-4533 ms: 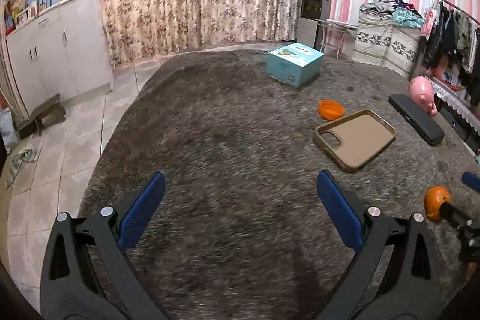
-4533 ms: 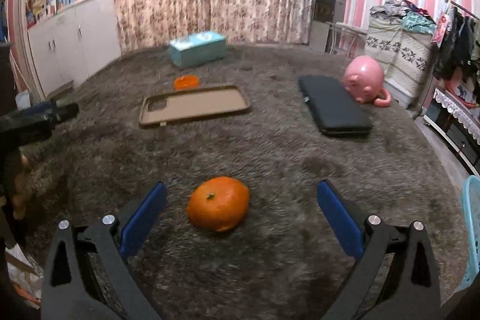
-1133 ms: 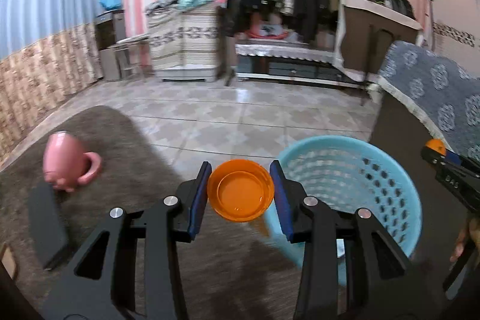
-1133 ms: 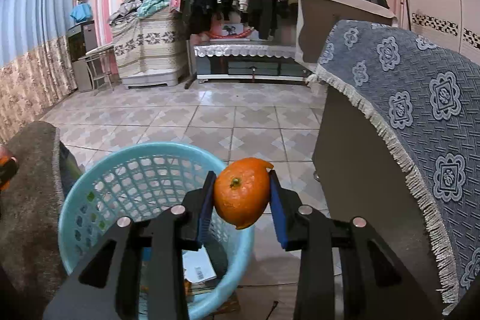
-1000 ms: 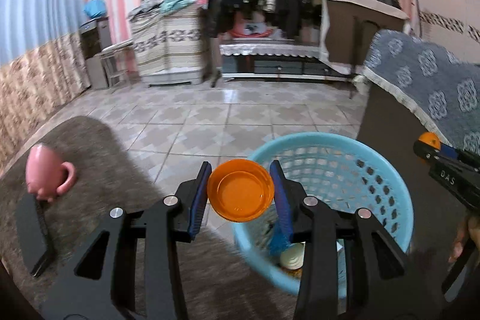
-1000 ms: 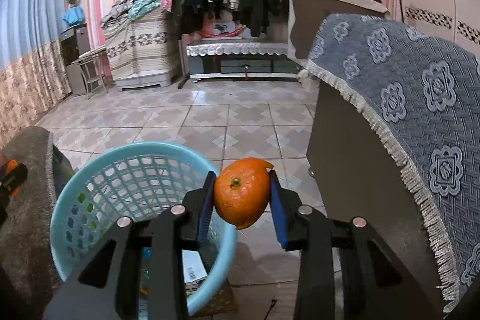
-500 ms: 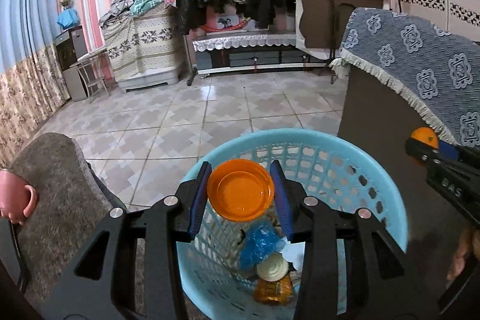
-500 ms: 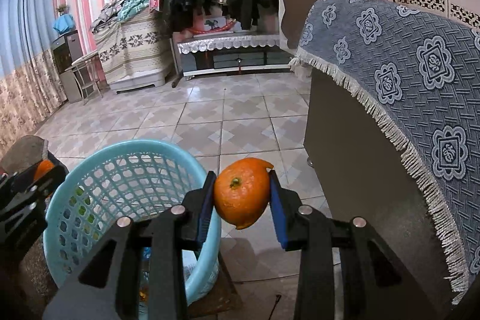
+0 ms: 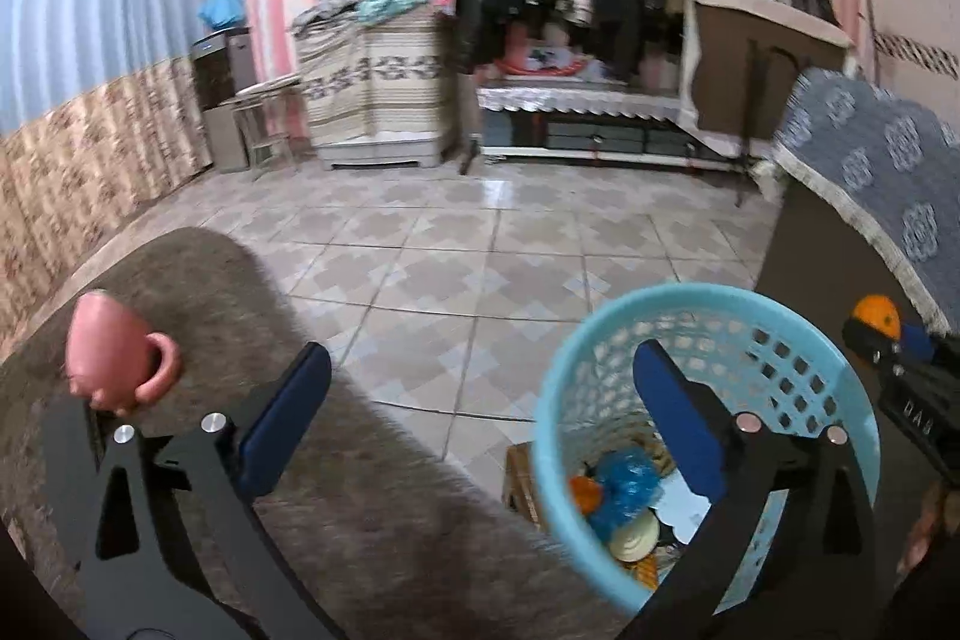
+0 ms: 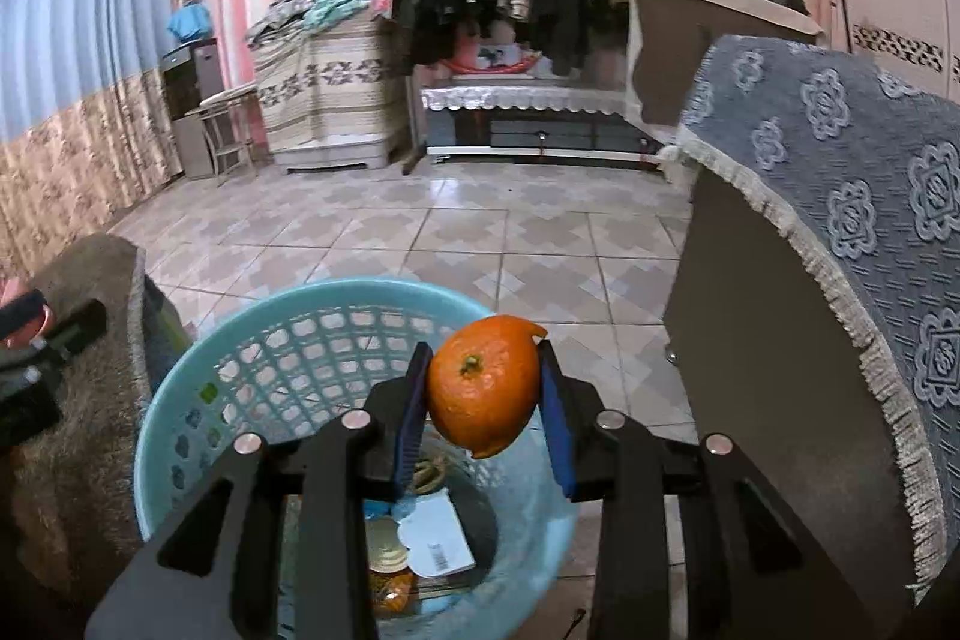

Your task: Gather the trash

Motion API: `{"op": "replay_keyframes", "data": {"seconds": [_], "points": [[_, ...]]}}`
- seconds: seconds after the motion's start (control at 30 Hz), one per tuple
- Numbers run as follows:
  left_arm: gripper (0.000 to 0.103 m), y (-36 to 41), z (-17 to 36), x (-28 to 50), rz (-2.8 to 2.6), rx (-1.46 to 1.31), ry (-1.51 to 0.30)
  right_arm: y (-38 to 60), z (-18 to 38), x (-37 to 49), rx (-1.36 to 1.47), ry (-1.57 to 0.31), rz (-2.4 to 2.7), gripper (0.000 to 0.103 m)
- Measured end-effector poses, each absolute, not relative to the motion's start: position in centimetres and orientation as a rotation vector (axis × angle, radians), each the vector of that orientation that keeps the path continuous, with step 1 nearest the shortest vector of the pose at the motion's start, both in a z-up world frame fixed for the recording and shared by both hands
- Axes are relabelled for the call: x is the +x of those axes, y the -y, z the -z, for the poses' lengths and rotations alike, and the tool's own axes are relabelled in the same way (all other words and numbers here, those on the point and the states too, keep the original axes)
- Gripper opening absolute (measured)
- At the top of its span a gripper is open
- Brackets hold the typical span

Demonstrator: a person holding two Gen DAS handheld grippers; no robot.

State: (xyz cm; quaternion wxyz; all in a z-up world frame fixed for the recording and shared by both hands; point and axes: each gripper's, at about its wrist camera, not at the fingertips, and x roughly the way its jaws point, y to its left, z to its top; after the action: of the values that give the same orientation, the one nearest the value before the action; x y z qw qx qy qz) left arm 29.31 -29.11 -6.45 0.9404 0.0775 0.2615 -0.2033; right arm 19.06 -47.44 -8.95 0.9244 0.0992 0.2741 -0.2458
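A light blue plastic basket [image 9: 606, 340] stands on the tiled floor beside the brown rug; it also shows in the right wrist view [image 10: 252, 316]. It holds a small orange dish [image 9: 585, 493], a blue wrapper [image 9: 624, 484], a round lid and paper. My left gripper [image 9: 480, 418] is open and empty, its right finger over the basket. My right gripper [image 10: 483, 397] is shut on an orange peel [image 10: 483, 388] and holds it above the basket's near rim. The right gripper with the peel also appears at the right of the left wrist view [image 9: 876, 319].
A pink pig mug [image 9: 111, 352] lies on the brown rug [image 9: 198, 280] at left. A cabinet under a grey patterned cloth [image 10: 840, 172] stands right of the basket. A clothes rack and low shelves line the far wall across tiled floor [image 9: 480, 232].
My left gripper has opened and the orange dish has dropped into the basket. The left view has swung left. My right gripper still holds the peel, now more over the basket.
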Motion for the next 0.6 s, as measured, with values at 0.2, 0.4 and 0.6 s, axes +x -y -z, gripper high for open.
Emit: {"op": "replay_keyframes", "data": {"seconds": [0.2, 0.4, 0.6], "points": [[0.098, 26.0, 6.1, 29.5, 0.369, 0.137, -0.524, 45.7, 9.0, 21.0, 0.199, -0.555, 0.456, 0.037], [0.098, 23.4, 5.6, 28.5, 0.327, 0.106, -0.511, 44.5, 8.7, 20.5, 0.166, -0.504, 0.469, 0.083], [0.098, 19.9, 4.5, 26.4, 0.27, 0.099, -0.496, 44.4, 8.2, 19.4, 0.173, -0.496, 0.484, 0.095]]}}
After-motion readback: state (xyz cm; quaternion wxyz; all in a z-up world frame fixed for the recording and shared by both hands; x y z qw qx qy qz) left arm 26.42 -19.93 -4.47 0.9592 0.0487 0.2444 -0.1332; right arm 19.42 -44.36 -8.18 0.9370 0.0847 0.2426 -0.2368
